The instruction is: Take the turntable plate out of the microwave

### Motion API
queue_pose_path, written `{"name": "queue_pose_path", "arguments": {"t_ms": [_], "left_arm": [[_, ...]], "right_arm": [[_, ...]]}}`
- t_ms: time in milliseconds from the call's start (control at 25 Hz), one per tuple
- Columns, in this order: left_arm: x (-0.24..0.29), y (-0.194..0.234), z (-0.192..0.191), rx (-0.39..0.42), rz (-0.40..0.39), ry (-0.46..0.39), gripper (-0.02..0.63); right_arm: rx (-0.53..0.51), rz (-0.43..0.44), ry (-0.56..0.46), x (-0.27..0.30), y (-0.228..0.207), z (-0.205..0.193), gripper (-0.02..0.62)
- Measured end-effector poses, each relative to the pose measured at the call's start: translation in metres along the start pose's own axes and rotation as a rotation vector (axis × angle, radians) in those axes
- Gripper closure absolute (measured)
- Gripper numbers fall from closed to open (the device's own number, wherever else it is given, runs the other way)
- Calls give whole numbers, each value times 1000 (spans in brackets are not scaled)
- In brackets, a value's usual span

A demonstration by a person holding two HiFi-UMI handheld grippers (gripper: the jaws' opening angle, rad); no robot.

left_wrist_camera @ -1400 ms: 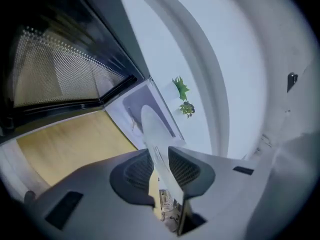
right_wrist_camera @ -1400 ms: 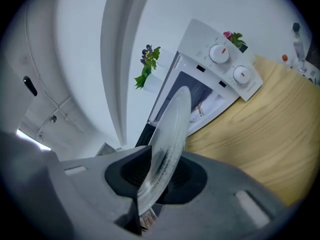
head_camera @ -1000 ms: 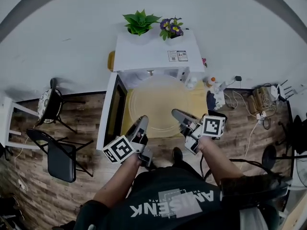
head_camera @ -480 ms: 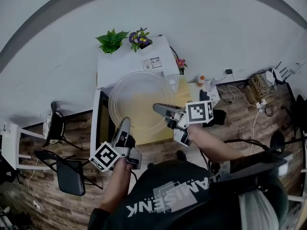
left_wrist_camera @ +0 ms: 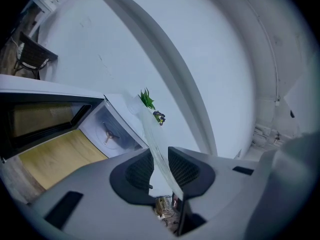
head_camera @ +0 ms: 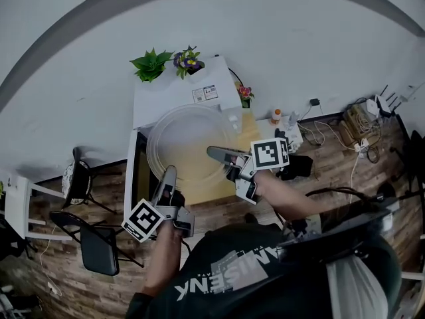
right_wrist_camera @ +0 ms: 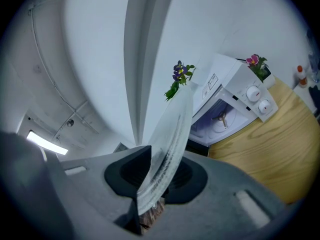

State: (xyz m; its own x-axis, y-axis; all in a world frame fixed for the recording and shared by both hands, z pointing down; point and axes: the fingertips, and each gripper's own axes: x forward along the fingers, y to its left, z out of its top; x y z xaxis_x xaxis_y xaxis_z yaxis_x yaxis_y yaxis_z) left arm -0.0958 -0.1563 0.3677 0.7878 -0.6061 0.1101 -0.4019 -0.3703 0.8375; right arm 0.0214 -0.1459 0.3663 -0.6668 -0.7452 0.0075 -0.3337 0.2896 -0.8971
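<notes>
Turntable plate (head_camera: 182, 141): clear glass disc, out of the microwave (head_camera: 178, 88) and held in the air just in front of its open cavity (left_wrist_camera: 107, 134). It lies roughly flat and shows edge-on in both gripper views. Left hand-held gripper (head_camera: 169, 173) pinches the rim on the side away from the microwave, toward its door side, with the jaws closed onto the glass and the rim running between the pads. Right hand-held gripper (head_camera: 214, 153) pinches the rim toward the microwave's control-panel side, glass clamped between its pads the same way. Microwave is white, and its door (head_camera: 133, 175) is swung wide open on its left, window dark. The drive hub (right_wrist_camera: 222, 118) sits bare on the cavity floor. Two knobs (right_wrist_camera: 257, 98) are on the panel right of the cavity. The microwave stands on a yellow wooden bench (right_wrist_camera: 270, 149) that runs out in front of it and to its right, and the plate hangs over the part in front. On top of the microwave, at the back, a green plant (head_camera: 150, 64) has purple flowers (head_camera: 188, 58) just beside it. Just right of the microwave is a small pot of pink flowers (head_camera: 246, 93), and further right a small bottle (head_camera: 276, 115). Left of the microwave, down on the wood floor (head_camera: 99, 205), stands a dark chair (head_camera: 89, 241).
</notes>
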Motion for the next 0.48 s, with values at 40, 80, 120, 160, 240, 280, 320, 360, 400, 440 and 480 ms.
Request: {"name": "queue_pose_path", "arguments": {"t_ms": [40, 80, 120, 160, 240, 280, 320, 360, 400, 440, 480], "left_arm": [[-1, 1, -1, 9, 5, 2, 517], [-2, 1, -1, 16, 9, 4, 517], [-3, 1, 1, 33, 17, 4, 515], [-6, 2, 4, 63, 31, 5, 515], [-8, 4, 6, 102, 48, 4, 515], [-9, 5, 6, 96, 44, 2, 515], [-10, 4, 4, 82, 36, 0, 515], [-10, 5, 5, 82, 36, 0, 515], [-11, 5, 6, 99, 44, 3, 515], [-12, 6, 8, 118, 51, 6, 515], [-12, 7, 10, 131, 54, 9, 515]], "right_arm": [[3, 1, 3, 0, 0, -1, 517], [3, 1, 4, 0, 0, -1, 517], [0, 1, 6, 1, 0, -2, 515], [-6, 1, 8, 1, 1, -2, 517], [-20, 2, 12, 2, 3, -2, 515], [-24, 2, 13, 2, 4, -3, 515], [-26, 3, 14, 3, 4, -4, 515], [-25, 4, 14, 3, 4, -5, 515], [-22, 4, 13, 4, 4, -5, 517], [-20, 4, 12, 5, 4, -5, 517], [-19, 3, 11, 5, 4, -5, 516]]}}
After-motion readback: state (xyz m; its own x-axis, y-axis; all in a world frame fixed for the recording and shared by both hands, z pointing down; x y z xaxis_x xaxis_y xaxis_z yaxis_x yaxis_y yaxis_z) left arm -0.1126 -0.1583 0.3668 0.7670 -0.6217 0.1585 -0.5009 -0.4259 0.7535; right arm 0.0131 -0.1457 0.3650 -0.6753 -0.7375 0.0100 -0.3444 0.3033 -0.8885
